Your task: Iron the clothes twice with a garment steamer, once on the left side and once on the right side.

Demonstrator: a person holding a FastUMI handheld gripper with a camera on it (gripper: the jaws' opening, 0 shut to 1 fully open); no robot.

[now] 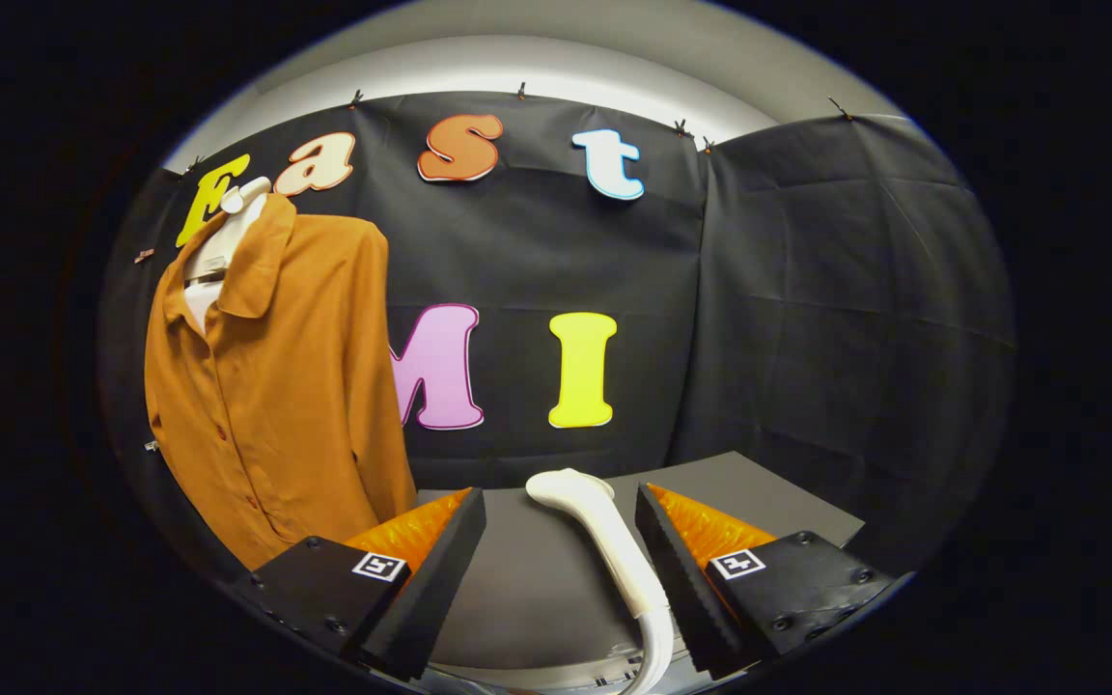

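An orange-brown button shirt (pixel 276 386) hangs on a white hanger (pixel 228 236) against the booth's black wall, off to the left beyond my left finger. A white garment steamer (pixel 604 541) lies on the grey table between my fingers, nearer the right one, its head pointing away and its hose running back under me. My gripper (pixel 561 507) is open. The right finger (pixel 672 569) is close beside the steamer's handle; I cannot tell whether it touches. The left finger stands well apart from it.
The grey table (pixel 517 589) ends a short way beyond the fingertips, with a dark board (pixel 759 487) lying on its far right part. Black cloth walls close in behind and to the right.
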